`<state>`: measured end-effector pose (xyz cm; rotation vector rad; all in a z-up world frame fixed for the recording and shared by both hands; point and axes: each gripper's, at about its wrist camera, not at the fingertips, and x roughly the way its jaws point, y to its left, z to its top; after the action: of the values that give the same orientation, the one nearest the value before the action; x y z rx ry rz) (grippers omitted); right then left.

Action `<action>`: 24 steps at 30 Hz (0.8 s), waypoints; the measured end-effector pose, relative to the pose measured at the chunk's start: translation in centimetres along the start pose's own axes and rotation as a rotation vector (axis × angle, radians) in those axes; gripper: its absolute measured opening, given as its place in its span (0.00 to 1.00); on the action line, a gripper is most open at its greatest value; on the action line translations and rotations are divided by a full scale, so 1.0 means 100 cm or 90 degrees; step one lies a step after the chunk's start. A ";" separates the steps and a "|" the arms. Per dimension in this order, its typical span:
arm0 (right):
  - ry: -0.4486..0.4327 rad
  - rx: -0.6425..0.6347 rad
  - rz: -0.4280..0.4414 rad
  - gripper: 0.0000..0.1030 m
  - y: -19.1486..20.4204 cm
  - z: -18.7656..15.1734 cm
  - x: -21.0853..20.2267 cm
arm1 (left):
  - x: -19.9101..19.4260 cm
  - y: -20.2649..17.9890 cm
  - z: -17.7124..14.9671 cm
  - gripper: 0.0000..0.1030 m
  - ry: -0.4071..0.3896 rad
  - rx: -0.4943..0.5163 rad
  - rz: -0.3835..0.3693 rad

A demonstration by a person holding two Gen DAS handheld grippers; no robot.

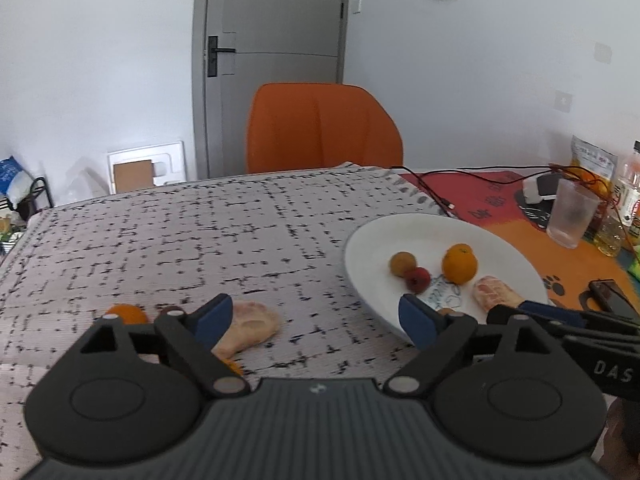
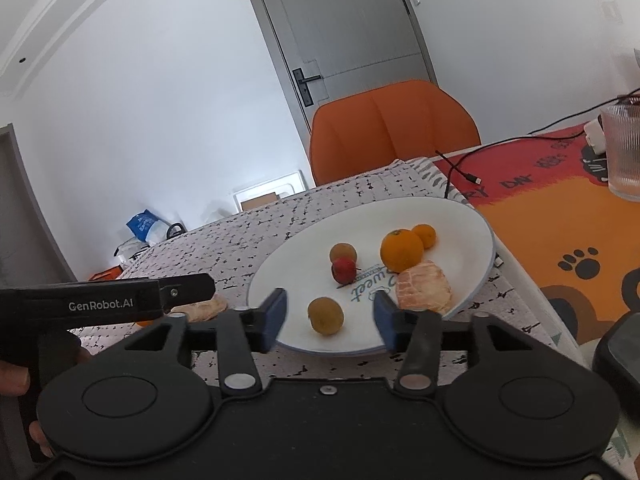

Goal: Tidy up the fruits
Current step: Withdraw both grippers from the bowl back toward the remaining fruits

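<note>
Here a brown fruit point(image 2: 325, 315) lies between the right hand-held gripper point(image 2: 330, 320) fingers.

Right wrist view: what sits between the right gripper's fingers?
A brownish-yellow fruit on the plate lies between the open right gripper fingers, untouched; right wrist view shows it.

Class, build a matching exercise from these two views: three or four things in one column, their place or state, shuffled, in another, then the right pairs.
Things:
1. large orange
2. peeled segment piece
3. ribbed glass
4. right gripper

Places or states:
A. on the orange mat
B. open, just above the plate's near edge
C. on the white plate
D. on the speckled cloth, off the plate

Pairs: 1-C, 2-D, 3-A, 4-B
</note>
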<state>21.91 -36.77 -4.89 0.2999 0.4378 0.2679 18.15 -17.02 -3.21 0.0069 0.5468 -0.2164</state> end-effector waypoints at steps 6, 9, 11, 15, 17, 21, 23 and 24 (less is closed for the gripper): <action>0.000 -0.017 0.003 0.73 0.013 0.001 0.001 | -0.009 0.017 -0.002 0.91 -0.008 -0.020 0.015; -0.010 -0.030 0.012 0.85 0.022 0.002 -0.001 | -0.014 0.025 -0.002 0.94 -0.014 -0.039 0.019; -0.011 -0.039 0.020 0.93 0.028 0.004 -0.002 | -0.017 0.030 -0.001 0.95 -0.020 -0.049 0.022; -0.018 -0.041 0.025 1.00 0.035 0.005 -0.002 | -0.025 0.041 -0.002 0.97 -0.035 -0.061 0.033; -0.011 -0.039 0.025 1.00 0.037 0.005 0.001 | -0.029 0.047 -0.003 0.97 -0.037 -0.067 0.041; -0.005 -0.049 0.029 1.00 0.046 0.005 0.004 | -0.035 0.061 -0.005 0.98 -0.039 -0.085 0.053; -0.004 -0.055 0.034 1.00 0.052 0.004 0.006 | -0.037 0.068 -0.006 0.98 -0.039 -0.092 0.059; -0.002 -0.057 0.036 1.00 0.054 0.004 0.006 | -0.038 0.071 -0.007 0.98 -0.039 -0.097 0.060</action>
<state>21.61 -31.67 -2.95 0.2248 0.4131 0.3410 16.07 -9.23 -2.20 -0.1215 0.4999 -0.0824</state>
